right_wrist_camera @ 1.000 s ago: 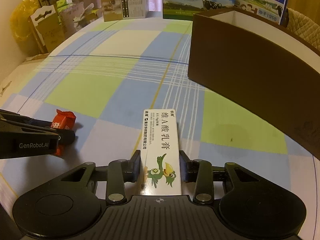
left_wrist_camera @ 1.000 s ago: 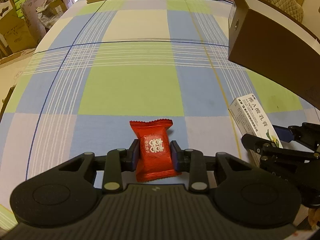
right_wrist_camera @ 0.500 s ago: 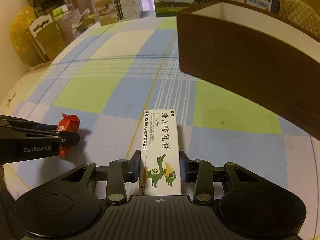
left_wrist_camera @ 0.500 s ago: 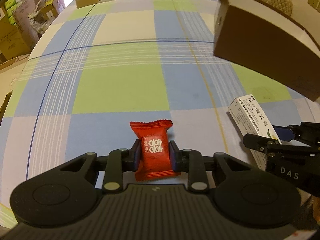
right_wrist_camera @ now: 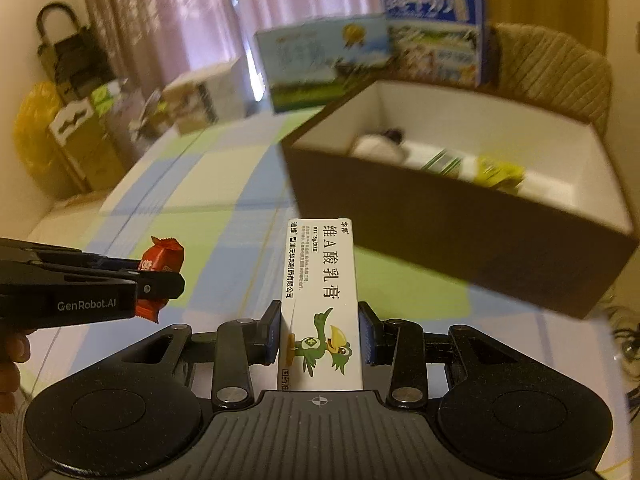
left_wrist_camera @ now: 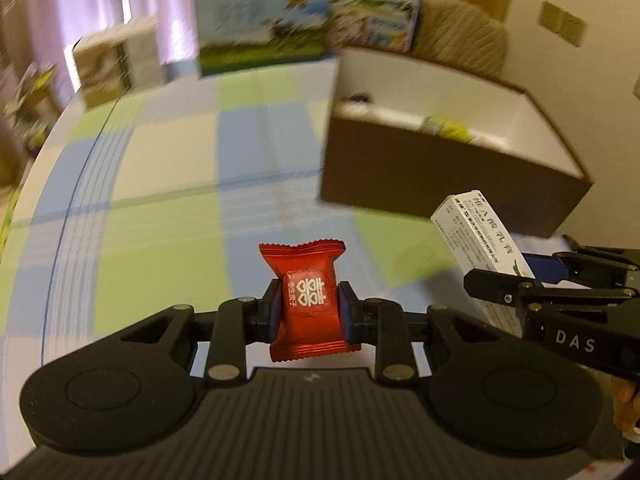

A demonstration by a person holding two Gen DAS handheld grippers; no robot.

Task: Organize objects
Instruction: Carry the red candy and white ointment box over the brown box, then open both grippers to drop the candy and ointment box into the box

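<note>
Left tool (left_wrist_camera: 308,312) grips candy (left_wrist_camera: 306,300), right tool (right_wrist_camera: 319,336) carton (right_wrist_camera: 320,300); brown box (right_wrist_camera: 440,232) (blurred packets inside).

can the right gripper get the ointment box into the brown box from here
Probably yes. The right gripper holds the ointment box, the brown box ahead is open-topped, and nothing stands between; the near wall needs clearing.

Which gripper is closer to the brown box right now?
Right. The right gripper, holding the white carton, sits just before the brown box; the left gripper, holding the red candy, is farther left.
</note>
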